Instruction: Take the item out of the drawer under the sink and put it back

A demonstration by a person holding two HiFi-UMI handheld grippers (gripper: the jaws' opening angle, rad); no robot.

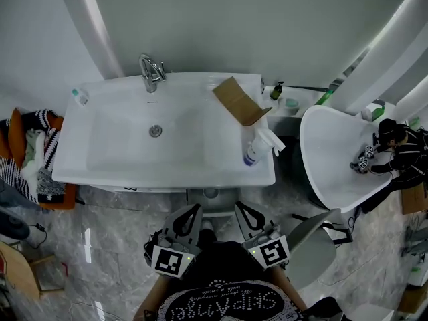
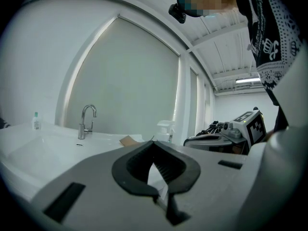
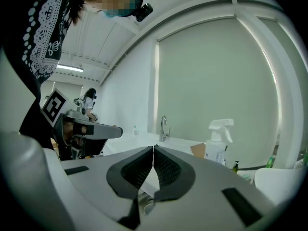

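I am holding both grippers side by side just short of the sink [image 1: 264, 179], pointing roughly level at its front edge. The left gripper [image 2: 154, 142] is showing its jaws pressed together at the tips, with nothing between them. The right gripper [image 3: 153, 148] is looking the same: closed tip to tip, gripping nothing.

The head view is giving me what neither gripper view does: the bowl with its drain [image 1: 156, 131] ahead of the left gripper, a heap of clothes [image 1: 33, 156] far off to that gripper's left, and a person [image 1: 401, 154] bending at a second white basin [image 1: 328, 159] well off to the right gripper's right. It is also showing a thin strip of cabinet front [image 1: 160, 190] under the sink's rim, ahead of and below both pairs of jaws. The drawer itself is hiding under that rim, and I cannot tell whether it is open. No view is showing me the item.

The left gripper view is looking over the rim: the tap [image 2: 86, 119] ahead to the left, a small bottle [image 2: 35, 121] further left, cardboard [image 2: 127, 140] just beyond the jaw tips, and the right gripper alongside on the right. The right gripper view is catching the spray bottle [image 3: 219, 138] ahead to the right, a dark bottle [image 3: 235, 166] beyond it, and the left gripper off to the left
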